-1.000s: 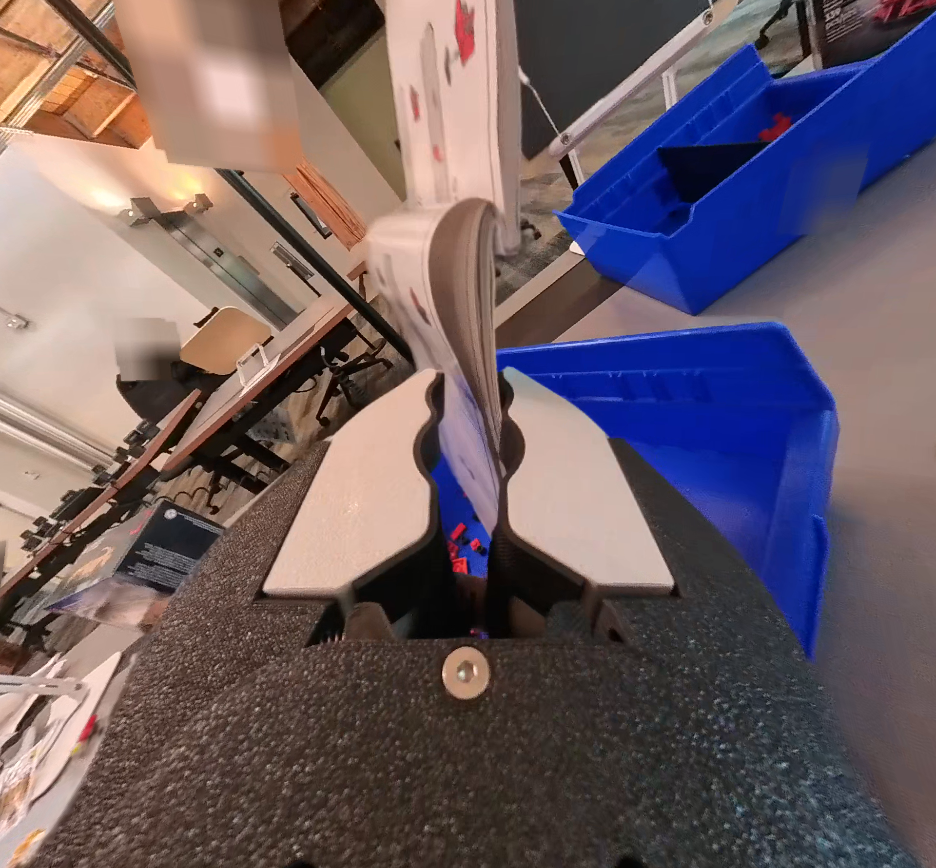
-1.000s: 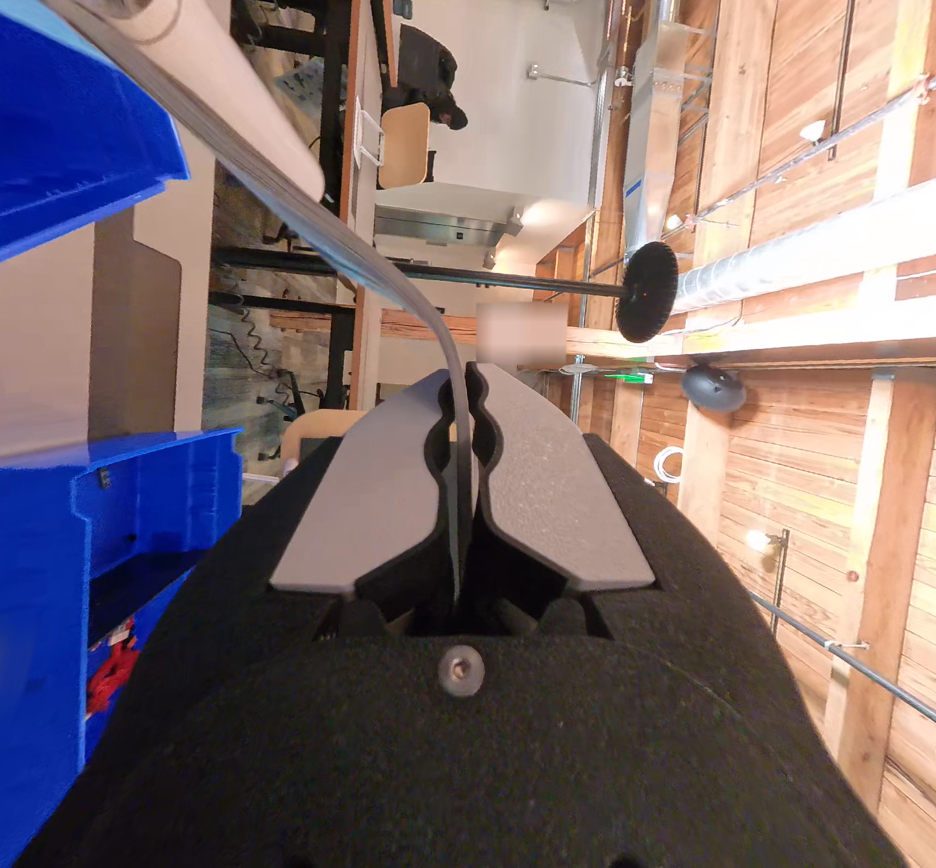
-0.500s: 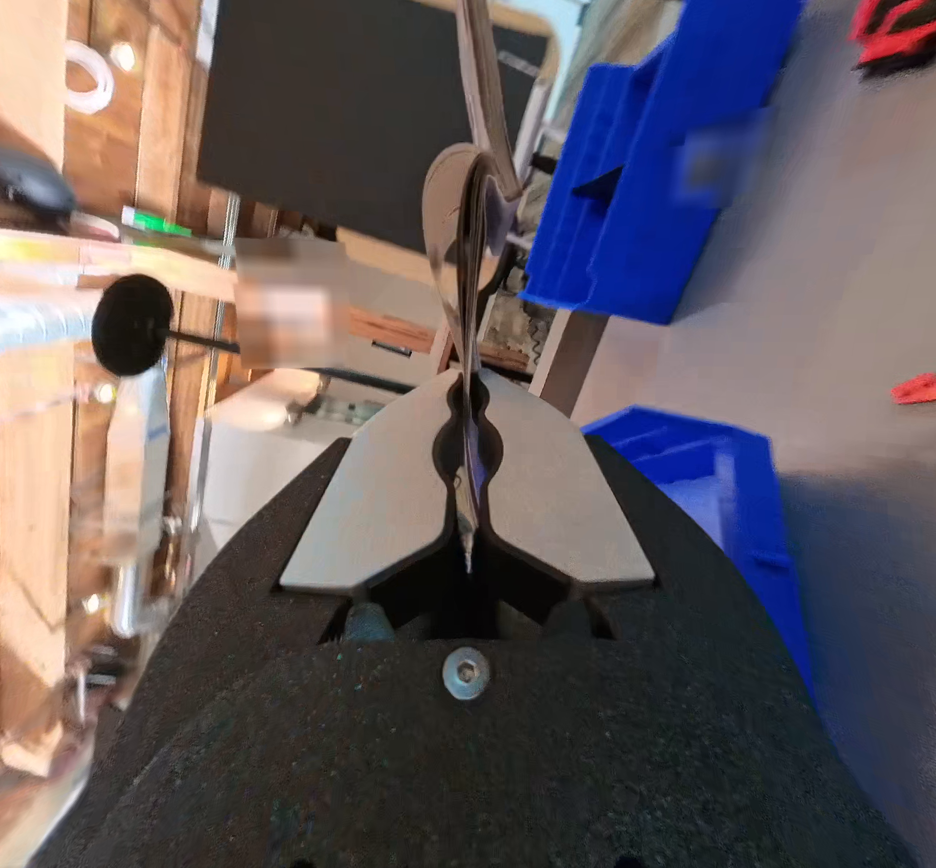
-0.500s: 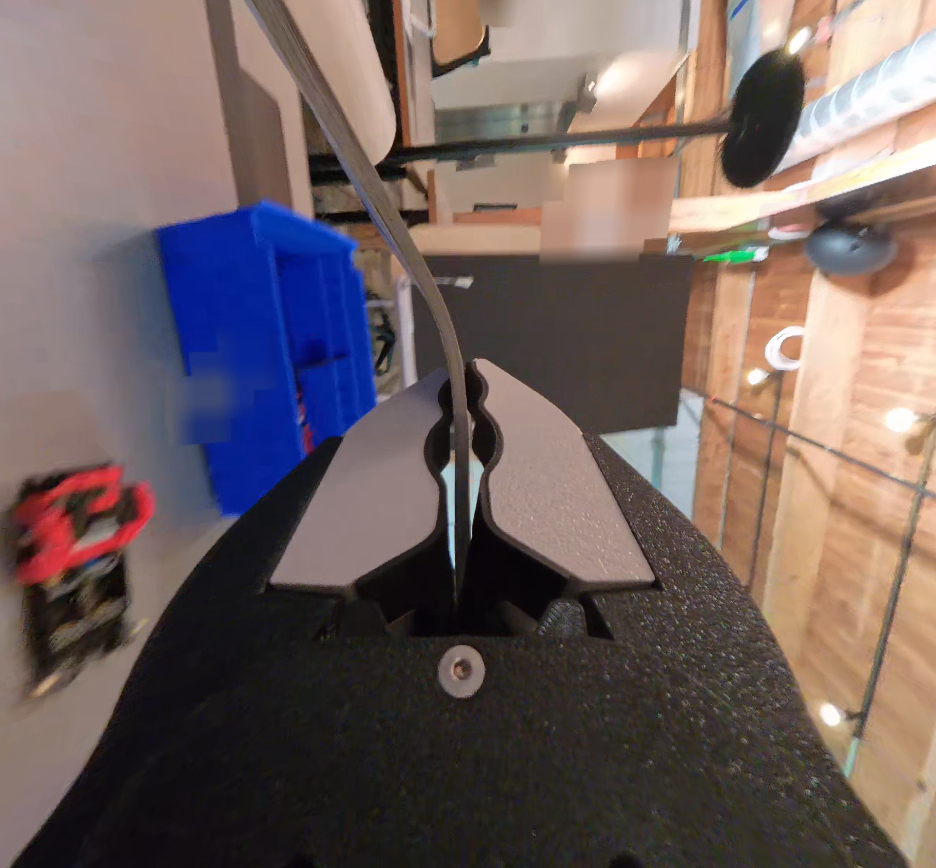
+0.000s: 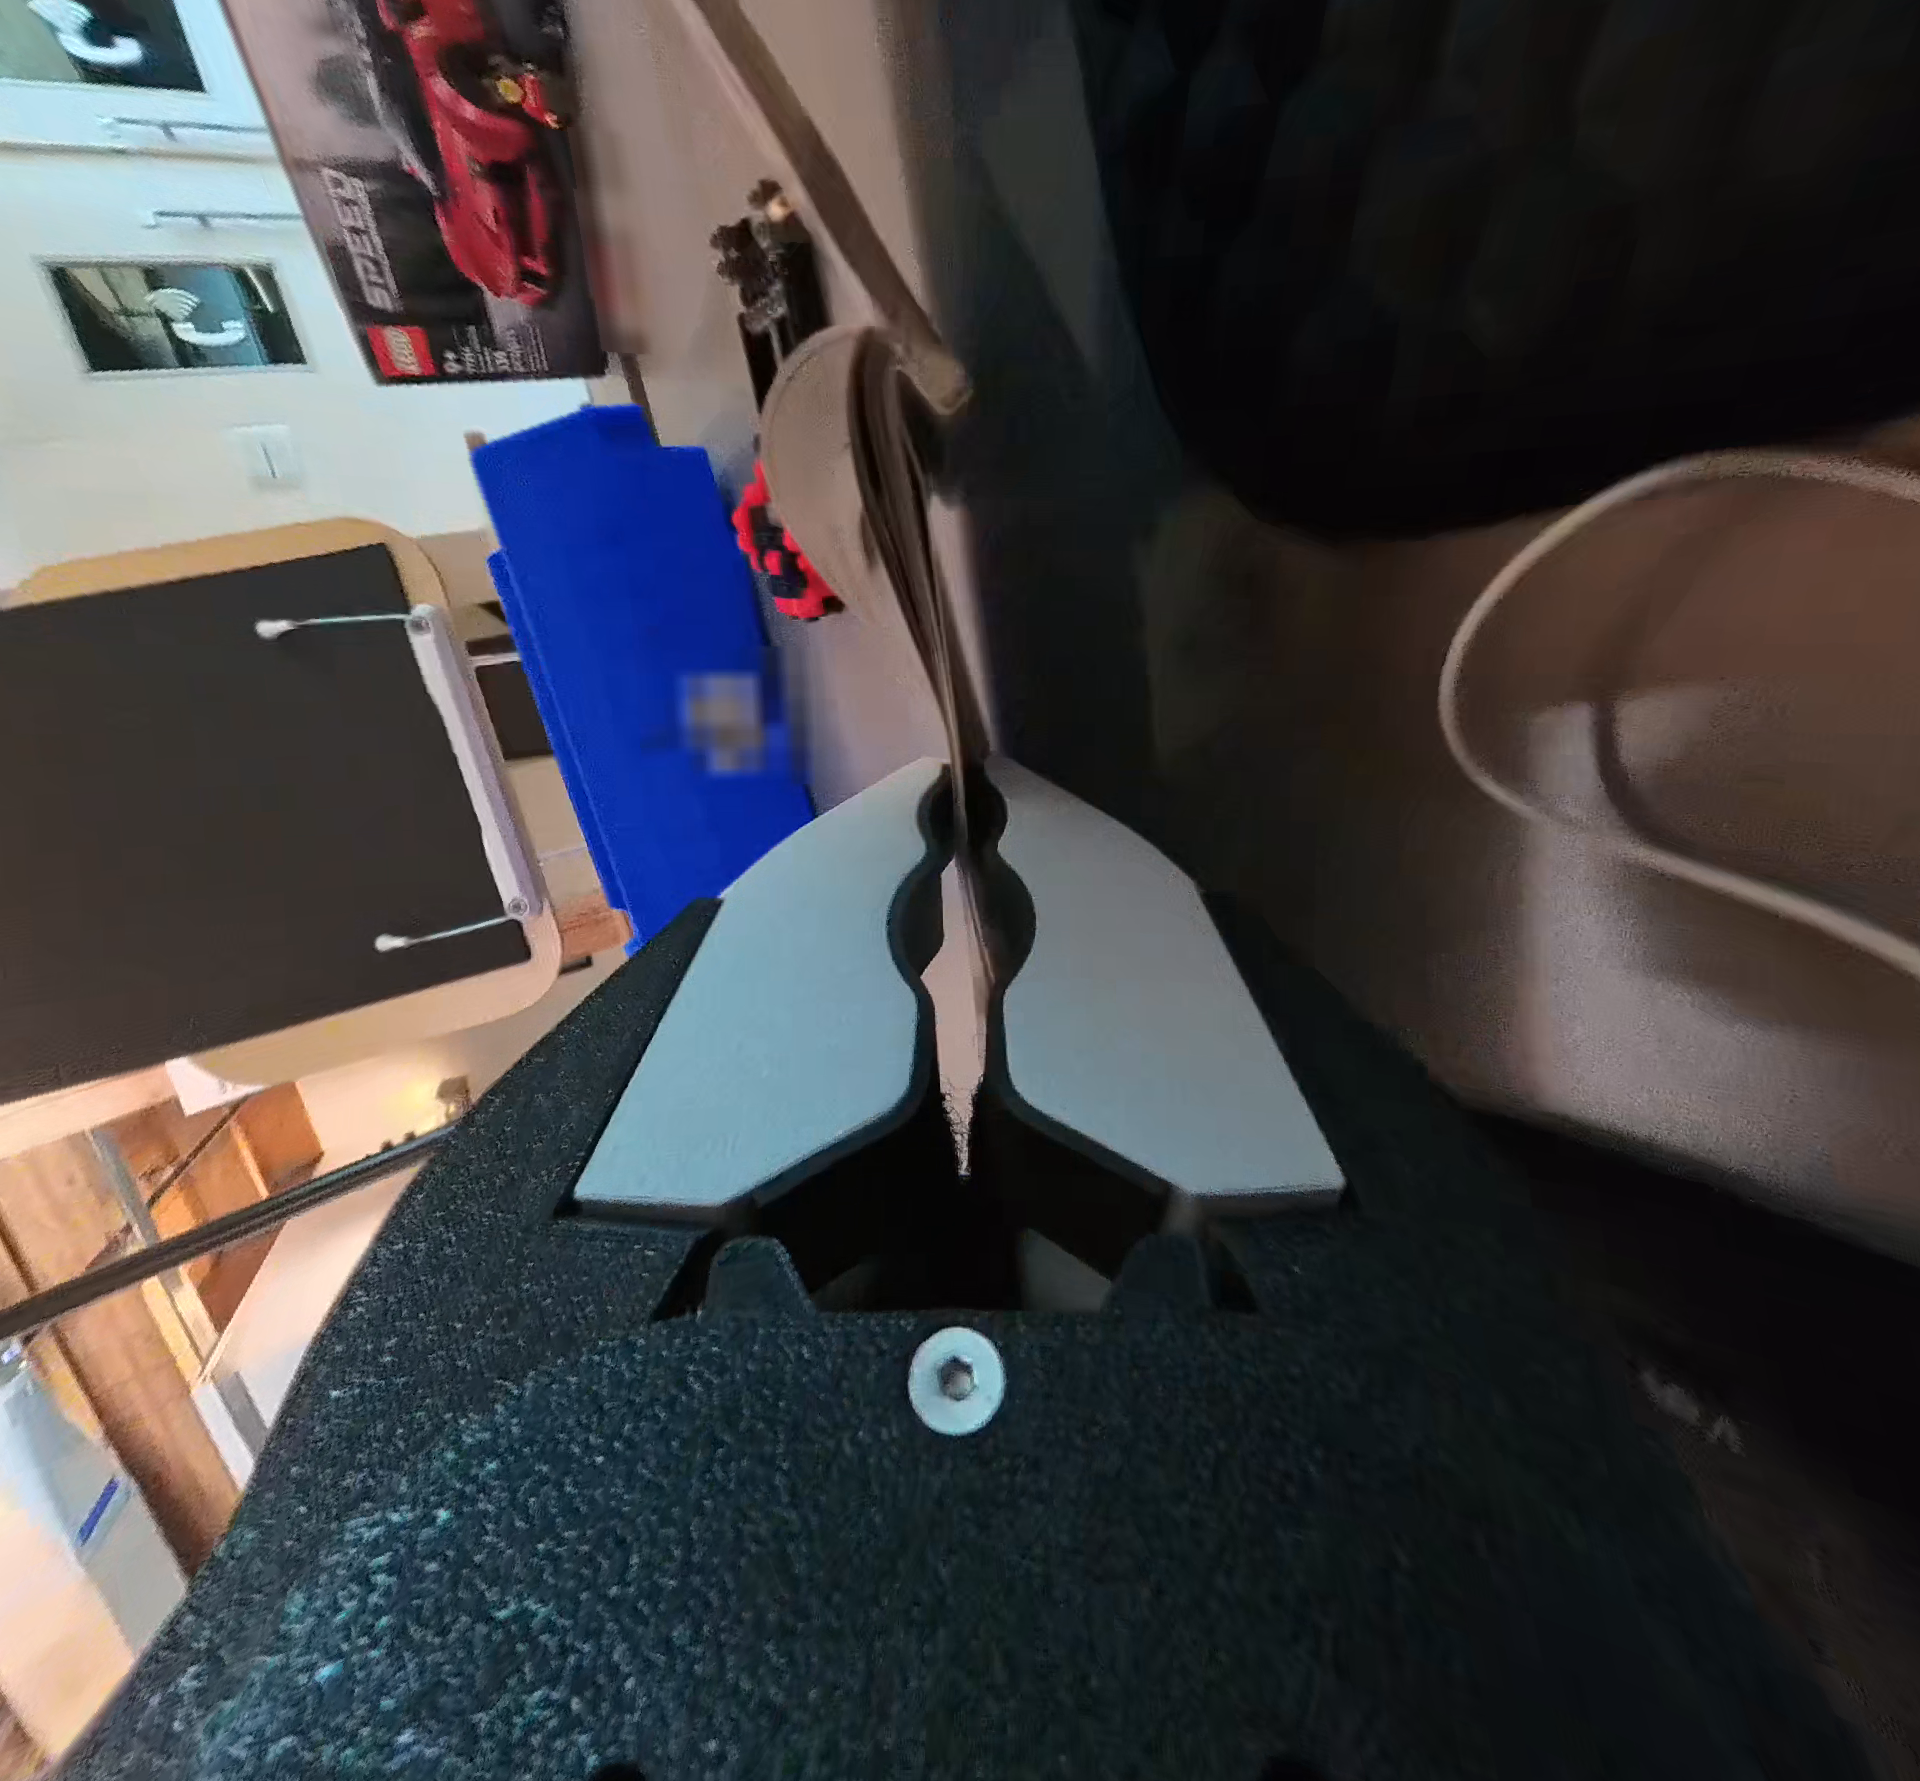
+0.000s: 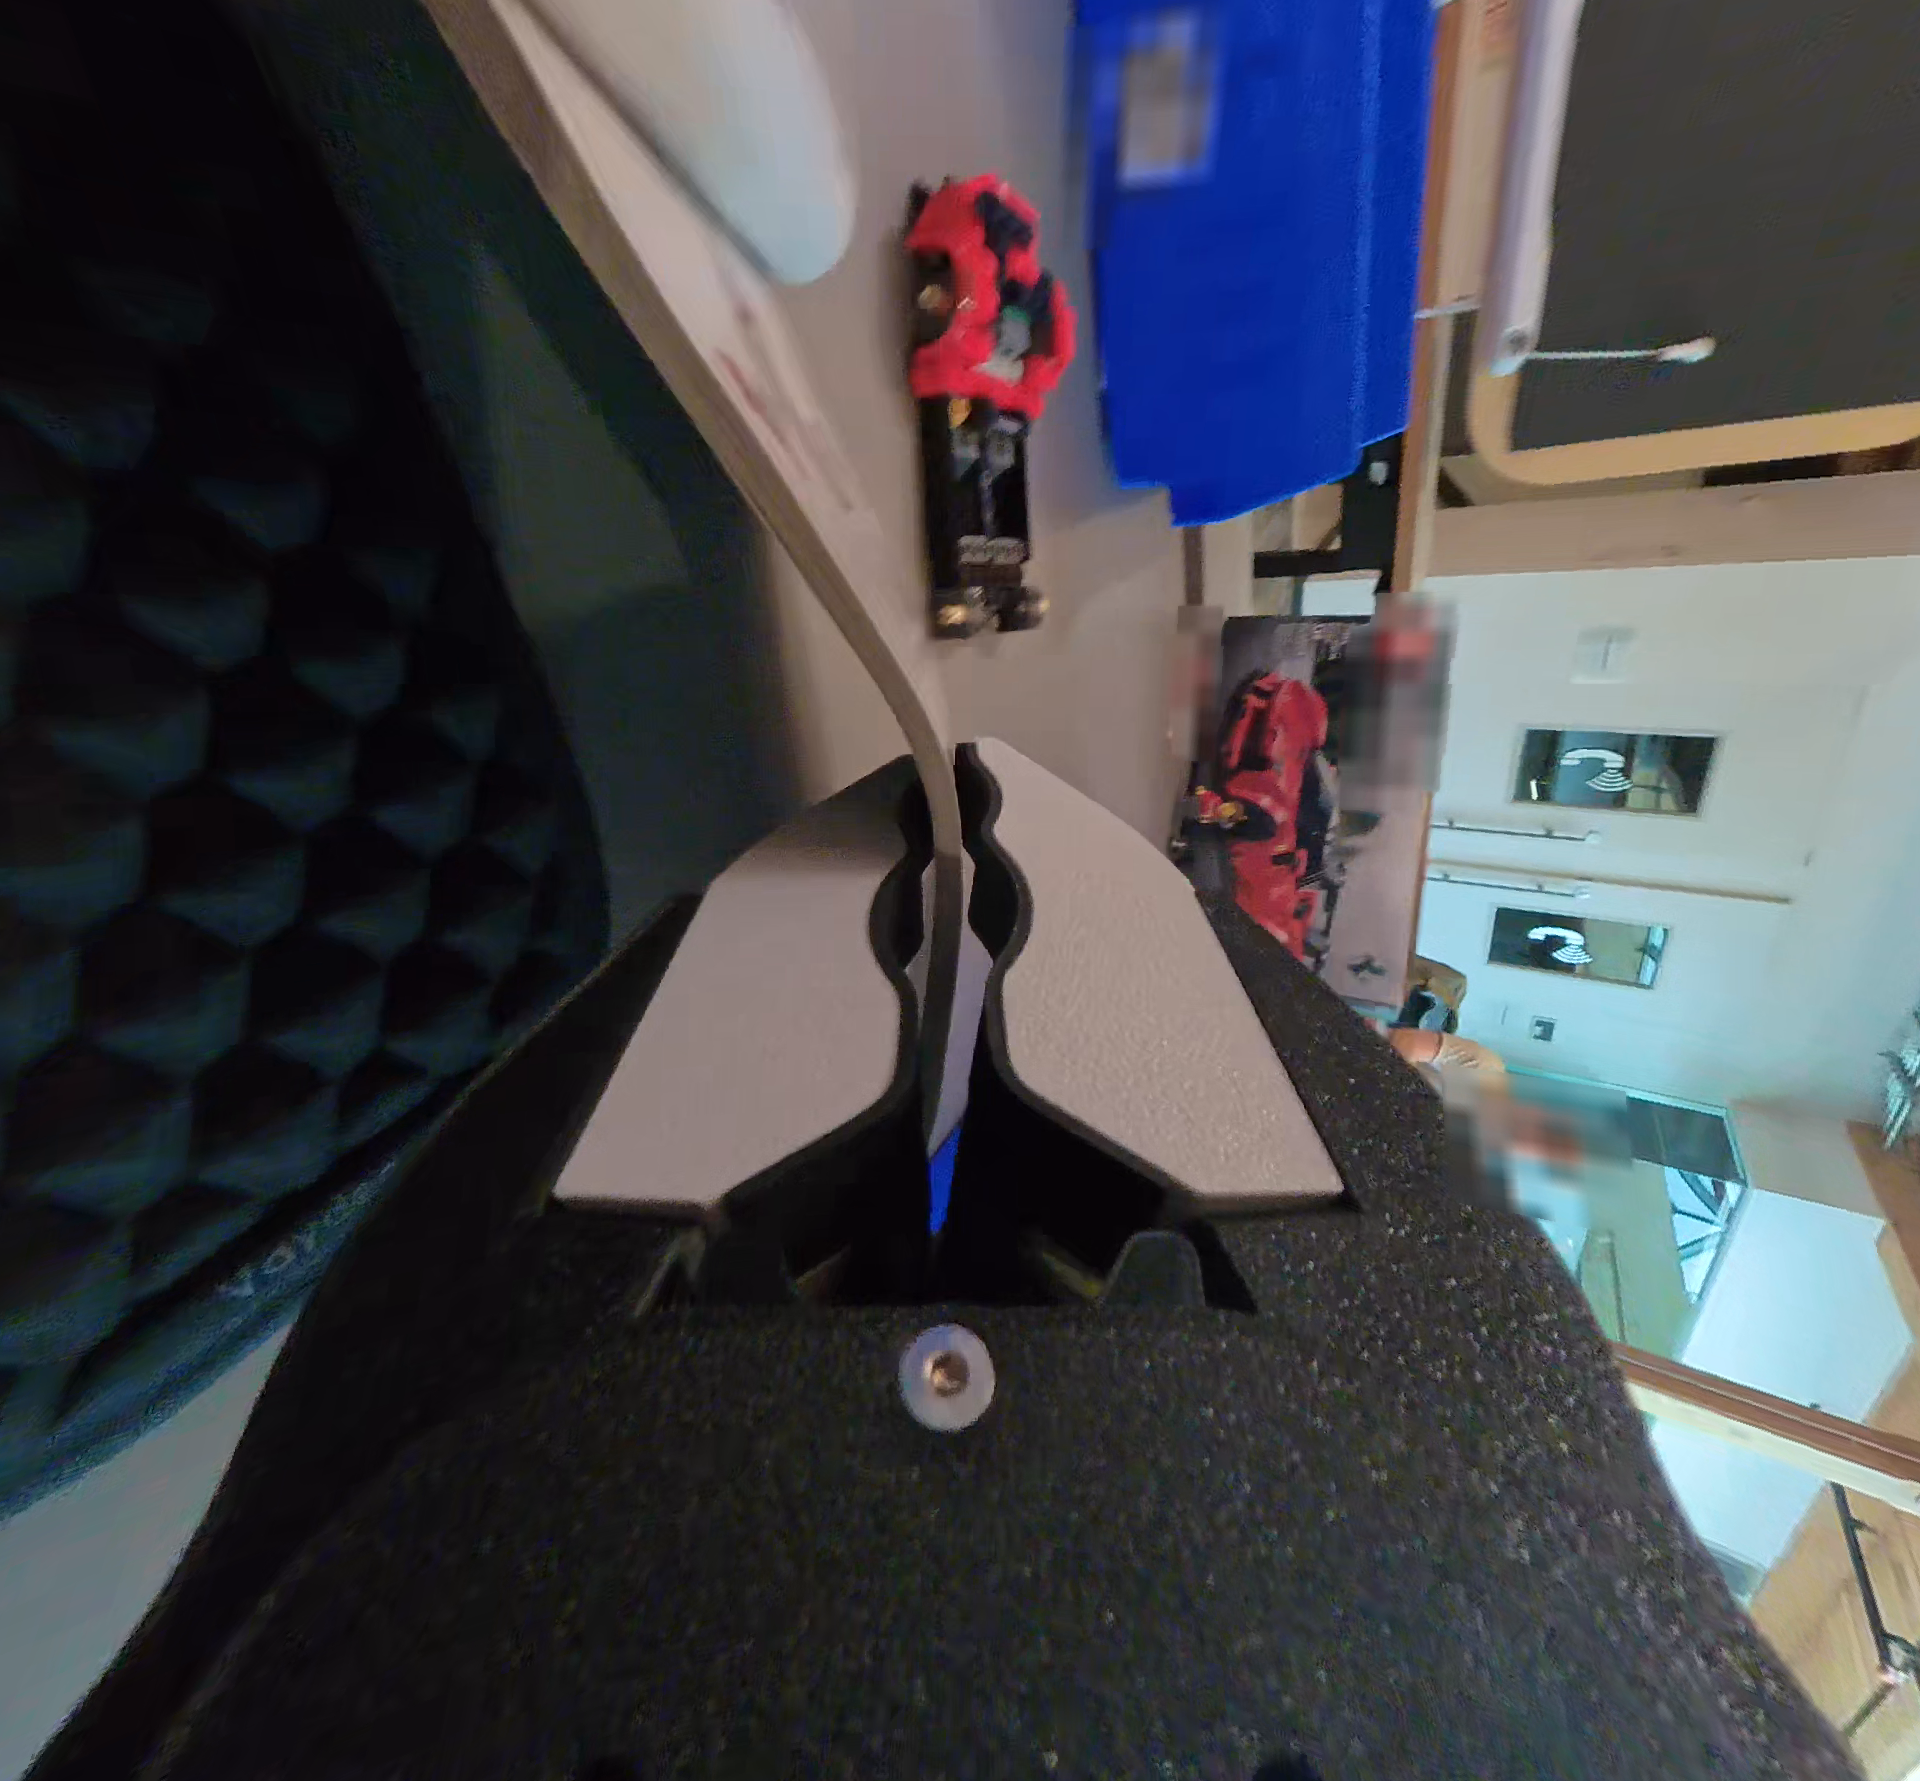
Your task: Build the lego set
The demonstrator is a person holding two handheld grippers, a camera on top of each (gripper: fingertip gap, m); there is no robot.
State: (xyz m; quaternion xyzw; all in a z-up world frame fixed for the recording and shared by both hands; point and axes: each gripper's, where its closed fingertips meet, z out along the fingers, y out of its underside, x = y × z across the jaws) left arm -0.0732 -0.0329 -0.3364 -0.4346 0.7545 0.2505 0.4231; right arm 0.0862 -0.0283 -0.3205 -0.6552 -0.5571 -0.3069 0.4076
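Both grippers hold the instruction booklet in the air, seen edge-on. My left gripper (image 5: 966, 775) is shut on a sheaf of its pages (image 5: 914, 547), which curl back near the top. My right gripper (image 6: 951, 755) is shut on the other part of the booklet (image 6: 790, 484), which runs up and to the left. A partly built red and black lego car (image 6: 982, 401) lies on the grey table; it also shows in the left wrist view (image 5: 779, 552), partly behind the pages. Both views are rolled on their side.
A blue bin (image 6: 1247, 173) stands behind the car; it shows in the left wrist view too (image 5: 644, 651). The set's box with a red car picture (image 5: 436, 100) stands farther back. A person's dark quilted clothing (image 6: 208, 796) fills the near side. Across from one pair of fingers to the other is roughly 15 cm.
Both grippers have swung round with the booklet, from facing the room and ceiling to facing the table. The car, bin and box have come into view. Both stay shut on the booklet.
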